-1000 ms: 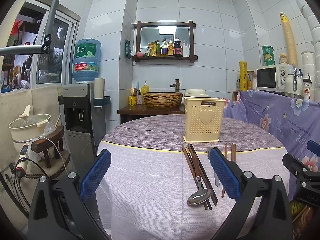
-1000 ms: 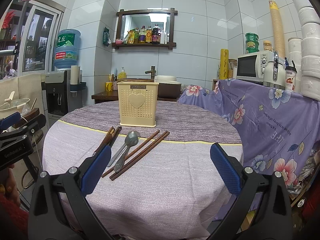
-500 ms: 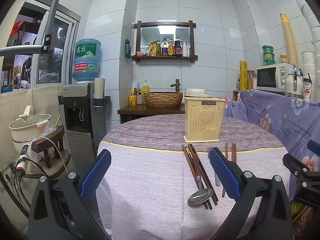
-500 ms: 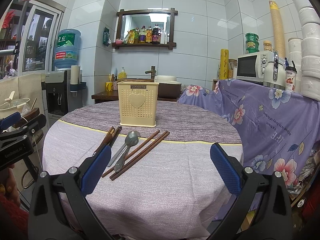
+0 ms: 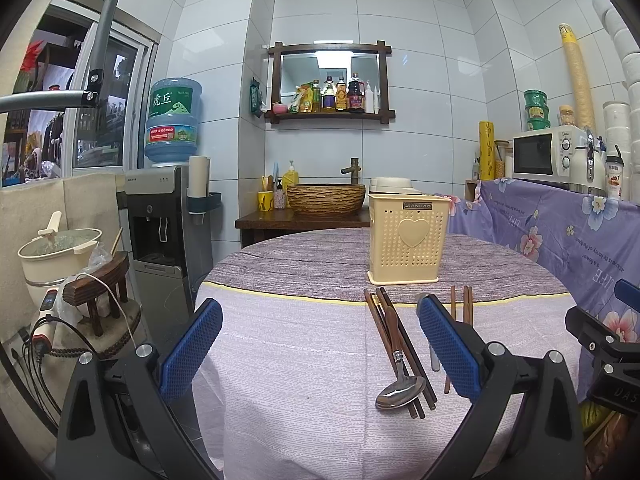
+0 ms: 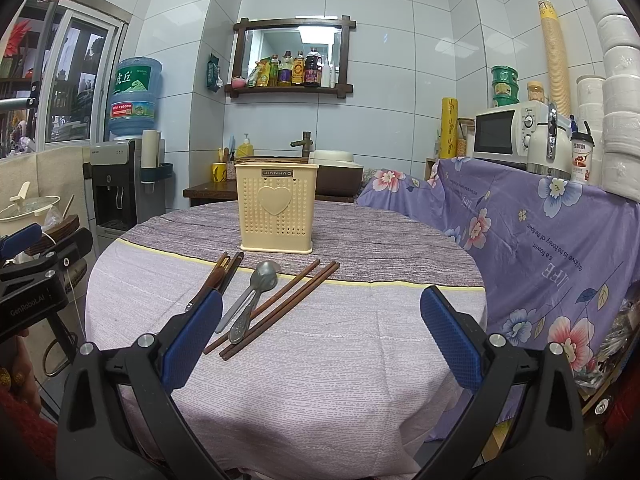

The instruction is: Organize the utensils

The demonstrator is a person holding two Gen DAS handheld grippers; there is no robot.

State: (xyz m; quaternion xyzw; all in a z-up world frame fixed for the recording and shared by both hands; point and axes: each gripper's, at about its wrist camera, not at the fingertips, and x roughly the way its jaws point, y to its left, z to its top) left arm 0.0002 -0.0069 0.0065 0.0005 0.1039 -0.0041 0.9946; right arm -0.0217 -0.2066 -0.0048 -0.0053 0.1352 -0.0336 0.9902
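A cream perforated utensil holder (image 5: pixel 408 240) (image 6: pixel 276 210) with a heart stands upright on the round table. In front of it lie dark brown chopsticks (image 5: pixel 404 344) with a wood-handled metal spoon (image 5: pixel 400 390) on them. Two all-metal spoons (image 6: pixel 254 294) and a second chopstick pair (image 6: pixel 280 306) lie to their right. My left gripper (image 5: pixel 320 352) is open and empty, above the table's front, left of the utensils. My right gripper (image 6: pixel 320 336) is open and empty, near the front edge, right of the utensils.
The table has a pale striped cloth (image 6: pixel 320 360) with a darker band at the back. A purple floral cloth (image 6: pixel 540 240) covers a counter with a microwave (image 6: pixel 504 132) on the right. A water dispenser (image 5: pixel 164 216) and a pot (image 5: pixel 56 252) stand at the left.
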